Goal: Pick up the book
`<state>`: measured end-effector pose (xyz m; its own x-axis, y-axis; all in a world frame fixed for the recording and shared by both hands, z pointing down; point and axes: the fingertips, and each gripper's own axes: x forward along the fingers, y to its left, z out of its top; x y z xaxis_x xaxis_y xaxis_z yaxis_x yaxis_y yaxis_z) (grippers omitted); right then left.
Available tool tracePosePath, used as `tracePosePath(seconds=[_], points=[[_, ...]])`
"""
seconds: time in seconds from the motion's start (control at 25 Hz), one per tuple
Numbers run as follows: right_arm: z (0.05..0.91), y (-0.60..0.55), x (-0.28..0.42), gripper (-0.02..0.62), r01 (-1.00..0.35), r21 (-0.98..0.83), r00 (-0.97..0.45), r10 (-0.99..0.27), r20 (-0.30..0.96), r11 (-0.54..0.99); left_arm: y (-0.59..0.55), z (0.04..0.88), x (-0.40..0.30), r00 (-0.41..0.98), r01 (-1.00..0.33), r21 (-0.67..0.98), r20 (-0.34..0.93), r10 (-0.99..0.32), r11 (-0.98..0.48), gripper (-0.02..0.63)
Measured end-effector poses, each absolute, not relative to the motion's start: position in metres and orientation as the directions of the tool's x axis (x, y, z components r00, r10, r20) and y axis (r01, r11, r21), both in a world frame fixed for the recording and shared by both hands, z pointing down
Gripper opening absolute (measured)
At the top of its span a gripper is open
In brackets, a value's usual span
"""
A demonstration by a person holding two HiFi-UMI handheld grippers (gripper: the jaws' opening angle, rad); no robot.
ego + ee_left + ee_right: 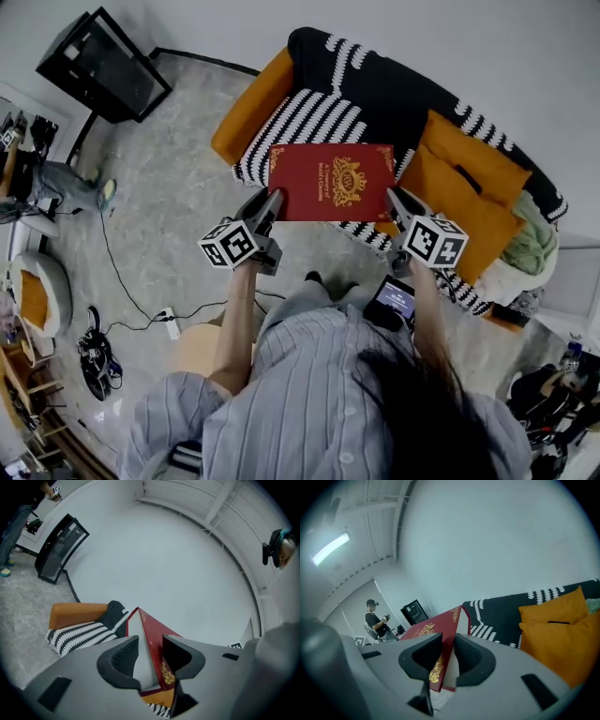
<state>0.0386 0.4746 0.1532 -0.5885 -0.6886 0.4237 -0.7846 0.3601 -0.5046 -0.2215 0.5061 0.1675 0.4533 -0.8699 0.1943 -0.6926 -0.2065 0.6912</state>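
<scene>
A red book (pixel 331 181) with a gold crest on its cover hangs flat above the sofa, held at both lower corners. My left gripper (pixel 273 201) is shut on the book's left edge, and in the left gripper view the red cover and white pages (pixel 149 632) sit clamped between the dark pads. My right gripper (pixel 393 199) is shut on the book's right edge. The right gripper view shows the cover (pixel 423 631) and page block wedged between that gripper's (pixel 448 652) jaws.
Below the book is a black-and-white striped sofa (pixel 309 117) with orange cushions (pixel 464 183) and a green blanket (pixel 534 246). A black cabinet (pixel 103 64) stands at the back left. Cables and a power strip (pixel 167 322) lie on the carpet. A person (pixel 375 623) stands far off.
</scene>
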Motion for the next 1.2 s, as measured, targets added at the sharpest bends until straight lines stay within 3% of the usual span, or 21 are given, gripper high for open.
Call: tracePosePath(seconds=[0.8,1.2], points=[[0.155,0.580,0.142,0.091,-0.766,-0.540,-0.604,-0.680,0.415,0.350,0.605,0.162,-0.120,0.433,-0.695,0.693,0.193,-0.880,-0.190,0.163],[0.162,0.611,0.155,0.091,-0.765,-0.538,-0.607,-0.676,0.417,0.354,0.636,0.167,-0.107,0.412,-0.705,0.687,0.197,-0.889,-0.174,0.158]])
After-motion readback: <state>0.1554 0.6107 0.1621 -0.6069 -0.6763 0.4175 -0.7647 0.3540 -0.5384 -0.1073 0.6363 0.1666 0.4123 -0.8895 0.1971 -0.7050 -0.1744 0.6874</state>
